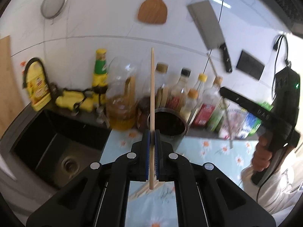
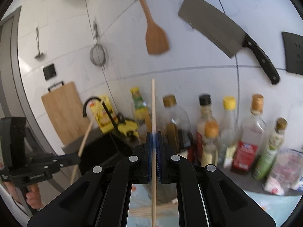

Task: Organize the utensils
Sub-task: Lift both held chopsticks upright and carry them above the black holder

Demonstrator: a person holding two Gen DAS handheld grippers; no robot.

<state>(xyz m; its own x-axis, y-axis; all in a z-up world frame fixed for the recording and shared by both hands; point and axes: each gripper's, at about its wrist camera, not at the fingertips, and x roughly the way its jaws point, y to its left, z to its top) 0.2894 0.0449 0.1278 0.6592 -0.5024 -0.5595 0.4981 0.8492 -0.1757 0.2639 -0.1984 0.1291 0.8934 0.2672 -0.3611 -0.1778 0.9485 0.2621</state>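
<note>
Above the floral worktop, each gripper's fingers clamp 1 upright chopstick: left gripper, right gripper. Lower each tip-first, vertical, into the dark holder.

Against the white tiled wall, well above the row of glass condiment bottles: steel cleaver with black riveted handle, hung tilted. Left of that cleaver, flat wooden spatula, blade down. Further left, round wire-mesh strainer, hanging by its handle. Right of the cleaver, black wall socket plate. Left of the bottle row, yellow oil jug with black handle, and beyond it a pale wooden cutting board leaning upright. Below and left of the bottles, dark sink basin with round drain. Before the bottles, light blue daisy-print mat, somewhat blurred.
</note>
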